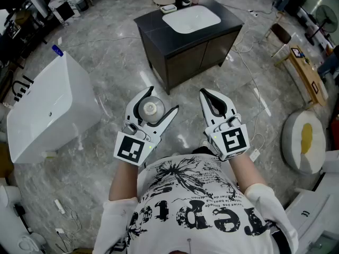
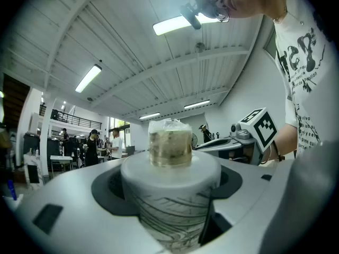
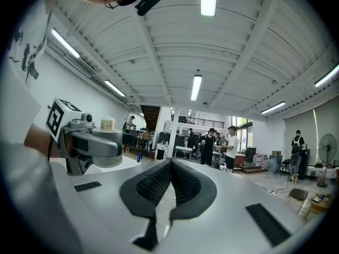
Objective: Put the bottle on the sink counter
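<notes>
Operator position: a person in a white T-shirt with black print (image 1: 196, 205) stands over a grey marbled floor (image 1: 111, 73), holding both tools in front of the body at about the same level.

Left gripper (image 1: 162, 100): jaws spread wide and clamped on the white cylindrical bottle with a pale translucent cap (image 1: 151, 109). The dark pads bear on both sides of the bottle body. The bottle is upright, cap uppermost, carried in the air above the floor.

Right gripper (image 1: 204, 92): jaws closed, ribbed pads meeting, nothing between them. It sits just beside the left gripper without touching it.

Ahead of both grippers and well apart from them: the dark cabinet-style sink counter (image 1: 153, 28), with a white oval basin (image 1: 190, 19) set into its top. A few small items stand at its far edge; they cannot be identified.
</notes>
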Demonstrator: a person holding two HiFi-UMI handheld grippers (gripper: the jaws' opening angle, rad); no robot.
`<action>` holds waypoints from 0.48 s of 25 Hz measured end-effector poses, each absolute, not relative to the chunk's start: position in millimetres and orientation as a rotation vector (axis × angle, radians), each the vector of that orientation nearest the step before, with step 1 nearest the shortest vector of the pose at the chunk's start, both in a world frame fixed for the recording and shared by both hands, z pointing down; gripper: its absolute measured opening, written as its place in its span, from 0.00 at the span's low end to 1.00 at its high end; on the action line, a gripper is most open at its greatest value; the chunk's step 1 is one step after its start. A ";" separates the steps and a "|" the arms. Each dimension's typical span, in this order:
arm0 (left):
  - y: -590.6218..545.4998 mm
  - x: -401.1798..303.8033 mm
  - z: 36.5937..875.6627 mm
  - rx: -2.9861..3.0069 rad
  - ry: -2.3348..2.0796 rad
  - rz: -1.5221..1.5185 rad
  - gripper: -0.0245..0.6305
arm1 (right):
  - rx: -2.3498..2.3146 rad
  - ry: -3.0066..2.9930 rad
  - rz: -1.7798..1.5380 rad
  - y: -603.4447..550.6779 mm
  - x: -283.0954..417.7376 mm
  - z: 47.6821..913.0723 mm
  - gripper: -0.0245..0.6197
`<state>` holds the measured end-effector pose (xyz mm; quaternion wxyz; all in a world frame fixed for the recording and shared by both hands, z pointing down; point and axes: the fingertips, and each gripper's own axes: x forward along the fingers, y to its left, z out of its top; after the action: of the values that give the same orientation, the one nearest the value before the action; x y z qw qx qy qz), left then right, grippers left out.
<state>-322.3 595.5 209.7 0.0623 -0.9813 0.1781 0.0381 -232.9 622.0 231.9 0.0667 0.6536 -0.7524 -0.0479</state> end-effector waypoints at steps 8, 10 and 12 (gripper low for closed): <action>591.7 -324.9 212.5 -2.957 0.531 0.119 0.57 | 1.960 -2.262 -0.159 620.0 -237.3 236.8 0.06; 588.9 -325.4 213.9 -2.960 0.528 0.123 0.57 | 1.984 -2.254 -0.140 617.3 -236.2 238.4 0.06; 585.9 -325.9 215.8 -2.962 0.524 0.124 0.57 | 2.010 -2.245 -0.127 614.3 -234.5 240.1 0.06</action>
<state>-325.9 585.9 215.8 0.0656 -0.9817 0.1737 0.0410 -234.5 614.3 240.1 0.0630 0.6652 -0.7429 -0.0419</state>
